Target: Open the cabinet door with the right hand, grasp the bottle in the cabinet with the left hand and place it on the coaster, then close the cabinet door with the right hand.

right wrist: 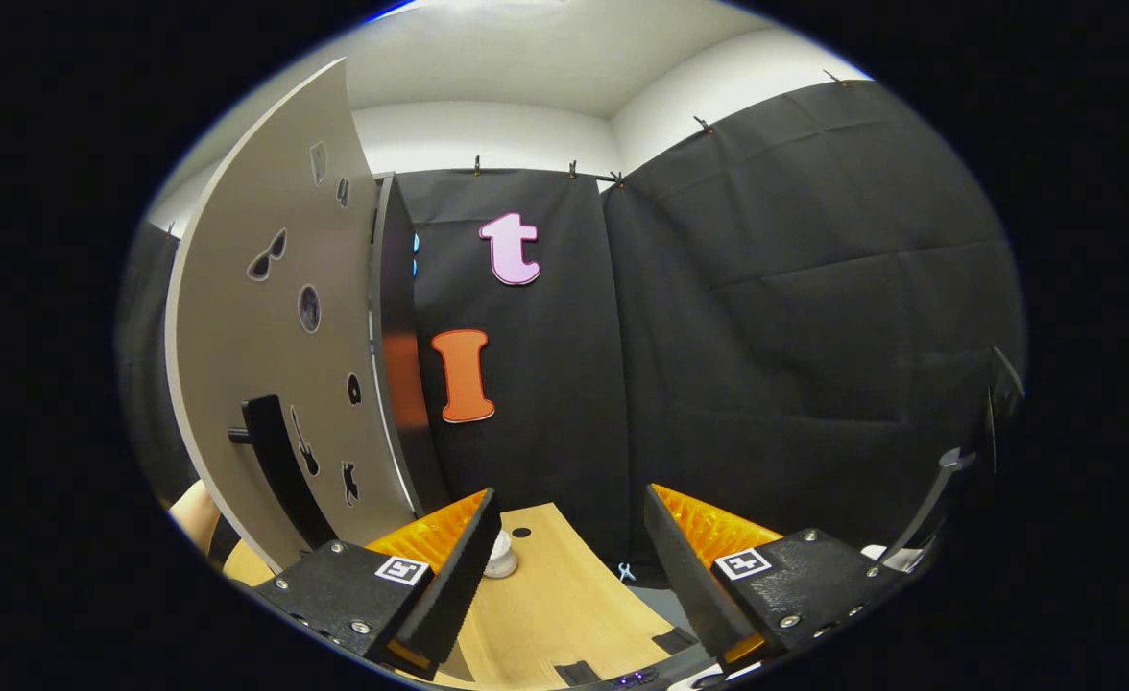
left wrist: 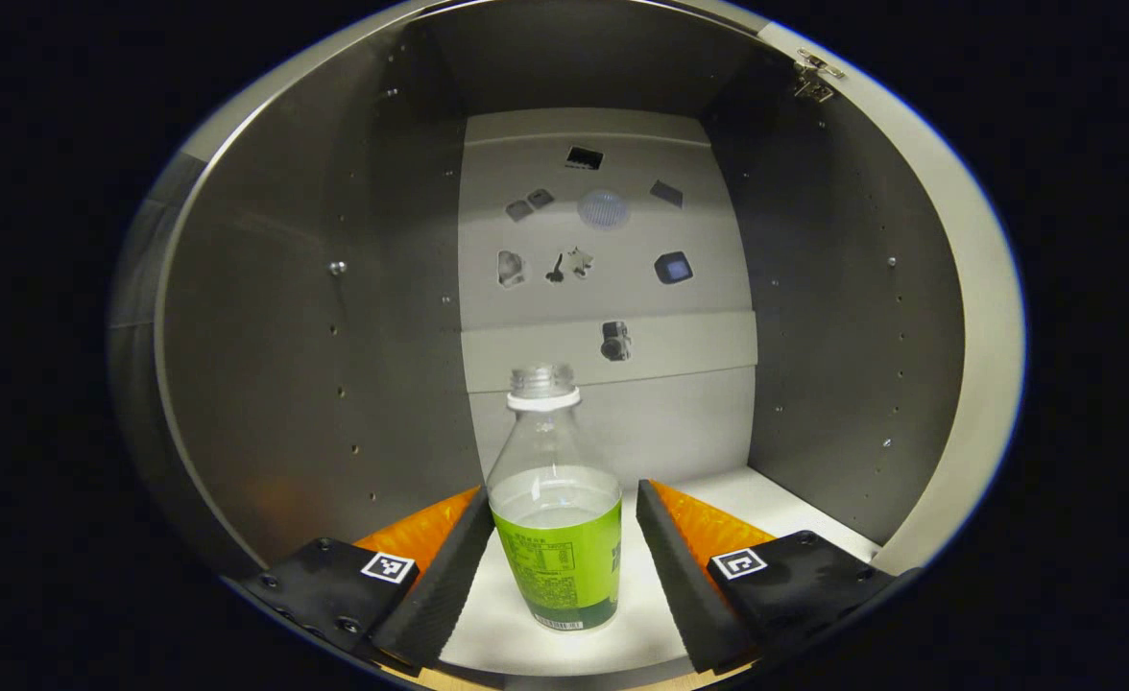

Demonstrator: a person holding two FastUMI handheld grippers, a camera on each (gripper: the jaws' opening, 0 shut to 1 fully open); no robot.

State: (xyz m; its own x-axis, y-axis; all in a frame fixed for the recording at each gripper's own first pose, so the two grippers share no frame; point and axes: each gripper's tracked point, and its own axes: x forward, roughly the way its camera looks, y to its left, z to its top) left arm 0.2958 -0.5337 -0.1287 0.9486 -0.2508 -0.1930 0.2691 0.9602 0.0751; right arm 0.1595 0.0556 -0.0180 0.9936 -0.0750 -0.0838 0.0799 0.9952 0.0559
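In the left gripper view a clear uncapped bottle [left wrist: 555,518] with a green label stands upright on the white floor of the open cabinet [left wrist: 315,317]. My left gripper [left wrist: 563,507] is open, one finger on each side of the bottle, small gaps showing. In the right gripper view the cabinet door [right wrist: 267,365] stands swung open at the left, its black handle [right wrist: 281,470] facing me. My right gripper [right wrist: 569,509] is open and holds nothing, to the right of the door, above the wooden table [right wrist: 564,605].
Small stickers dot the cabinet's back wall [left wrist: 603,240] and the door. A door hinge [left wrist: 814,77] sits at the cabinet's upper right. A small white round object [right wrist: 500,557] lies on the table by my right gripper's left finger. A hand [right wrist: 195,513] shows behind the door's lower edge.
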